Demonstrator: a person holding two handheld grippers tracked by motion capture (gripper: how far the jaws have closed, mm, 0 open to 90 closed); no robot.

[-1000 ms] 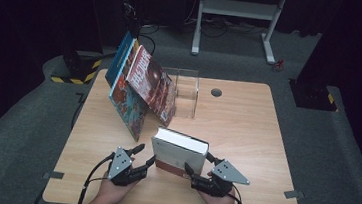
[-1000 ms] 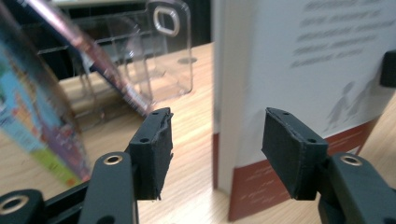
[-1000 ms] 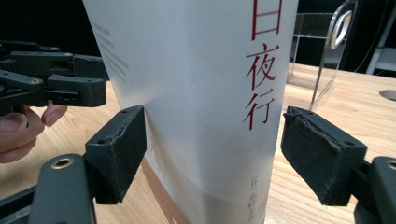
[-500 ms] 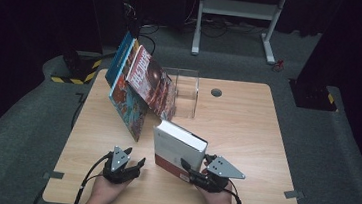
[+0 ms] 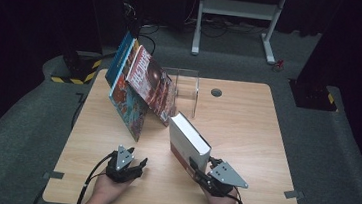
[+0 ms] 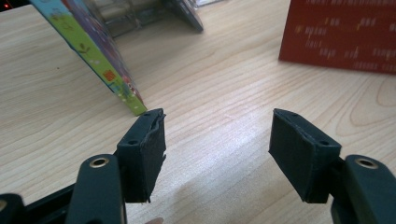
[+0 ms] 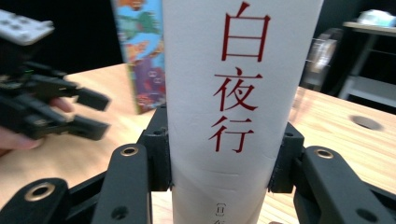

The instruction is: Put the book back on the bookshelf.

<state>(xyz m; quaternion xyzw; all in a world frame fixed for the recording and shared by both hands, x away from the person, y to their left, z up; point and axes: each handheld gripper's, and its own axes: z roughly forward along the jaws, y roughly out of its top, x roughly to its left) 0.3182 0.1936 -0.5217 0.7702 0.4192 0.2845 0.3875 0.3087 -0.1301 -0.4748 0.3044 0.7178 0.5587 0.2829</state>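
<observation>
A thick book [image 5: 187,142] with a white spine and dark red cover stands tilted on the wooden table [image 5: 251,134]. My right gripper [image 5: 196,166] is shut on its near end. In the right gripper view its pads [image 7: 158,156] press both sides of the white spine [image 7: 233,70], which bears red characters; these jaws have just been closing on it. My left gripper [image 5: 140,164] rests low to the left of the book and apart from it. Its jaws [image 6: 217,135] have just been opening and stand open over bare wood. The red cover [image 6: 341,32] lies ahead of it to the right.
Several colourful books [image 5: 143,86] lean against a clear plastic stand [image 5: 188,90] at the table's back left; their lower edge [image 6: 100,56] is close ahead of my left gripper. A round cable hole [image 5: 216,92] is at the back. A metal frame [image 5: 237,17] stands beyond.
The thick book has been tipped up from lying flat to standing tilted. My right jaws have closed on its end. My left gripper has drawn back to the left, away from the book, and sunk.
</observation>
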